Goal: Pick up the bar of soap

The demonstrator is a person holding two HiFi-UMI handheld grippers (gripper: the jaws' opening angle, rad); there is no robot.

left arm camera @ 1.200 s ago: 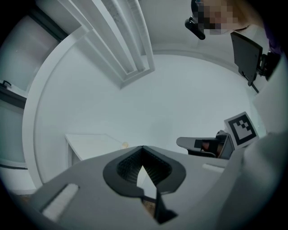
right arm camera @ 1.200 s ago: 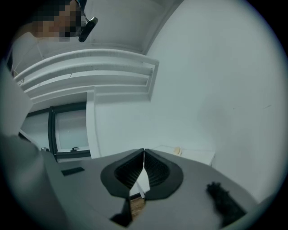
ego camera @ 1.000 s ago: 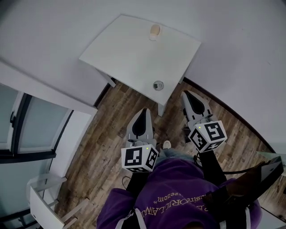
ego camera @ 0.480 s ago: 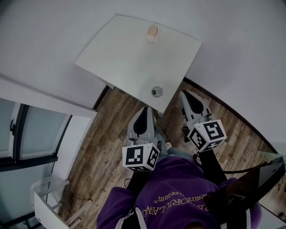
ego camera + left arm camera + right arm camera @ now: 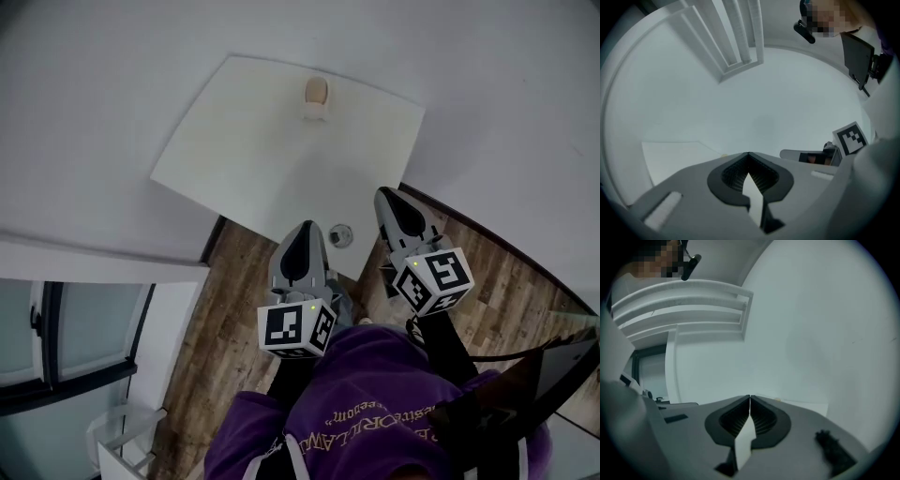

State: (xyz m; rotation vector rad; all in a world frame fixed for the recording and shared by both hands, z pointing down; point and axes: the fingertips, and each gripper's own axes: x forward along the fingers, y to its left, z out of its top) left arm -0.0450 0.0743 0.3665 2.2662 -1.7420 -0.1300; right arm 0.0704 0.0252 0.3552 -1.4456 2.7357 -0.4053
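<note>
At the far edge of the white table (image 5: 253,159), the tan bar of soap (image 5: 317,90), resting on what looks like a small white dish, well apart from both grippers; near the table's close corner, a small round metal thing (image 5: 341,234), too small to tell more; in line with that corner, the left gripper (image 5: 304,230), tip aimed toward the table, jaws pressed together with nothing between them; same story in the left gripper view, toothed pads meeting at the tip against a bare white wall, a pale slice of tabletop low on the left and the other gripper's marker cube (image 5: 851,137) off to the right; just beside, the right gripper (image 5: 386,195), tip reaching the table's right edge, jaws likewise closed and empty; in the right gripper view, pads touching at the tip before the same white wall, white window slats up on the left; below both, a brown wood floor (image 5: 225,309); at the bottom of the head view, a purple sweatshirt (image 5: 375,403); in the lower left corner, part of a white chair (image 5: 127,445) beside a glass door (image 5: 66,328)
</note>
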